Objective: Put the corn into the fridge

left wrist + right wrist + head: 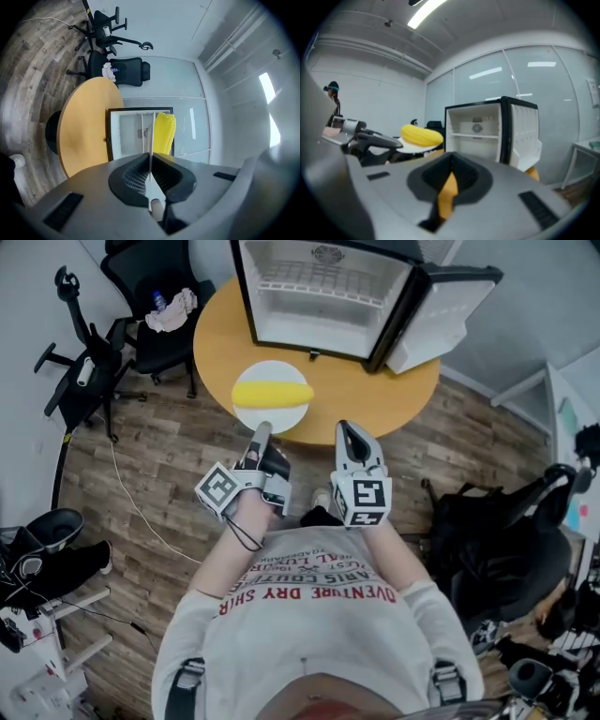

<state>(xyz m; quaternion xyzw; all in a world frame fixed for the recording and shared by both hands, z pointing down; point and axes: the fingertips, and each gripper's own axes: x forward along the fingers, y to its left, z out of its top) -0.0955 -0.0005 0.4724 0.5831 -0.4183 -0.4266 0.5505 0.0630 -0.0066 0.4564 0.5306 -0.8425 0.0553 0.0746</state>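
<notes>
The floor [169, 465] is of grey-brown wood planks, and on it stands a round orange tabletop [408, 390]. Left of the tabletop are two black office chairs. One chair [150, 338] is just beside its edge, with a white cloth [172, 311] on the seat. The other chair [80, 371] is further off, near a white wall [23, 315]. A thin white cable [131, 502] lies on the floor, left of the tabletop. Behind the tabletop is a glass partition [534, 89]. A long lamp [424, 11] shines on the ceiling above. Right of the tabletop is a dark heap [497, 540], which I cannot tell apart.
</notes>
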